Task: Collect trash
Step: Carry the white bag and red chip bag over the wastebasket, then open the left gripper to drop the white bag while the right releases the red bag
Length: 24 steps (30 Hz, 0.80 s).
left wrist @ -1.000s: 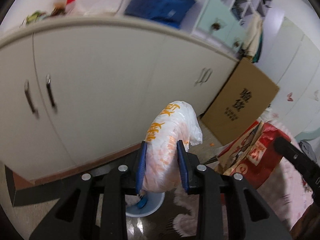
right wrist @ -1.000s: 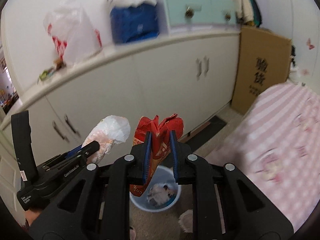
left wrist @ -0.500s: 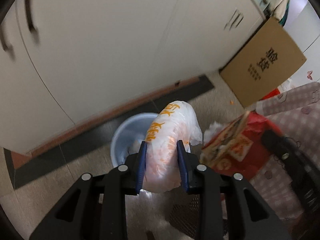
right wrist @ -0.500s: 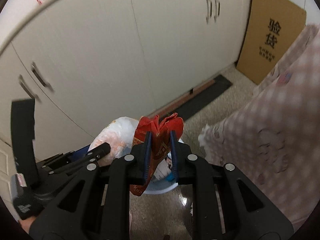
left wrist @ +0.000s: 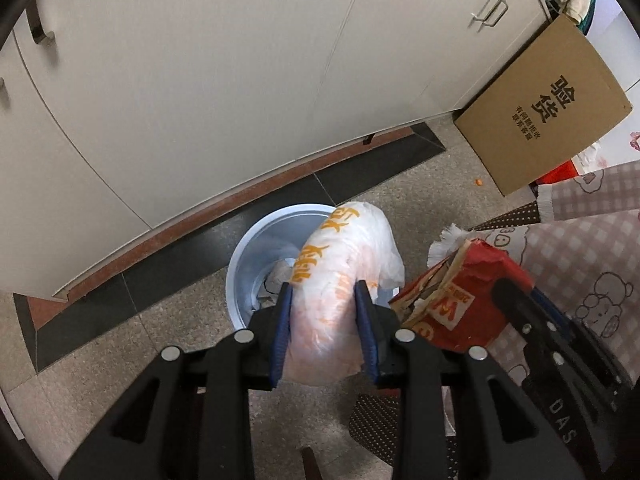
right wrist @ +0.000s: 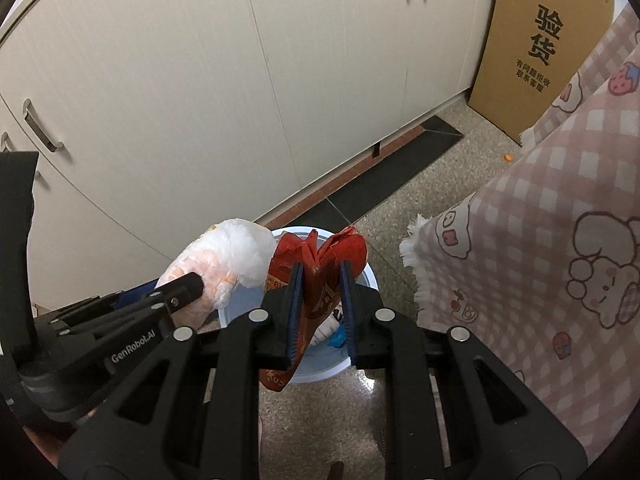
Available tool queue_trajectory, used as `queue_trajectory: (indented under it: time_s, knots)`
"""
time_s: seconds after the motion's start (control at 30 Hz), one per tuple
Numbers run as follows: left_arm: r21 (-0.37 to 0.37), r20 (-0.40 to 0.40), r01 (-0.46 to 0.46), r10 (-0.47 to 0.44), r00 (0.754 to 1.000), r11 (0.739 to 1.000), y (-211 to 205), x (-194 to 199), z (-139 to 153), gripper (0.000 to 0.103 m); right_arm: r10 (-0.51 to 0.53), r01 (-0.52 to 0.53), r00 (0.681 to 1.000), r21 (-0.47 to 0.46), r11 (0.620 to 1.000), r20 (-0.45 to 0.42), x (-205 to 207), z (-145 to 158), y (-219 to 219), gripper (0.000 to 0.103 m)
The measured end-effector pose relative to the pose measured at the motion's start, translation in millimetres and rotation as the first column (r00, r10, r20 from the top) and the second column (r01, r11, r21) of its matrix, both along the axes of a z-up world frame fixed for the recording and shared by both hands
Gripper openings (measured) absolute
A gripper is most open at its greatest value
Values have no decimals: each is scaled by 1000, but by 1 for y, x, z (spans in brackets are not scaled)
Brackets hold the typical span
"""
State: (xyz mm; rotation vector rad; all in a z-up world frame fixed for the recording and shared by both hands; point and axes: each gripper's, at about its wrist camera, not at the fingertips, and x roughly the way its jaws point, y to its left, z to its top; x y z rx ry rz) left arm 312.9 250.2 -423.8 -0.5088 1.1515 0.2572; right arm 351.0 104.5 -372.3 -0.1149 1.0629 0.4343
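Over the pale blue wastebasket point(left wrist: 240, 276) on the floor, I hold two pieces of trash, one per gripper. My left gripper point(left wrist: 325, 294) has its fingers pressed partway in around a white plastic bag with orange print point(left wrist: 340, 264); my right gripper point(right wrist: 320, 276) has its fingers nearly together, pinching a crumpled red snack packet point(right wrist: 316, 256). Both hang above the basket's rim, which already holds some scraps.

The risk, as I judge it: the two loads sit just beside each other, and the bag's puffed end overhangs the basket's far edge, so letting go now could drop it onto the tiles. The limp packet could also cling to a finger pad.

Count: two grippers, one bag, one packet, one basket, one cardboard box point(left wrist: 548, 108) leaning by the cabinet point(left wrist: 200, 80), one pink checked bedcover point(right wrist: 560, 240).
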Motion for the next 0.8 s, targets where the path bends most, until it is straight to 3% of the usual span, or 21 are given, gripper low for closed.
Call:
queue_trajectory:
  time_s: [0.17,0.23,0.27,0.3,0.8]
  knots:
    - [-3,14,-4,4,1000,1000,-2,2,1,34,-3,3,1000,-3,1000,-5,0,-4,0,18]
    - [-9,23,-14,14,1000,1000,-2,2,3,52,-5,5,1000,-3,1000,-6,1,-4,-1,18]
    - [-12,27,-22,22,999,1000,-1,1,5,69,-6,6,1000,-4,1000,-7,1,-4,-1,18]
    - [-7,30,-29,29,999,1000,-1,1,5,72,-6,6,1000,-6,1000,-8,1,-4,0,18]
    - [-5,9,-30,30,1000,1000,3,3,2,72,-11,11,1000,-7,1000,-16,3,-10,3,18]
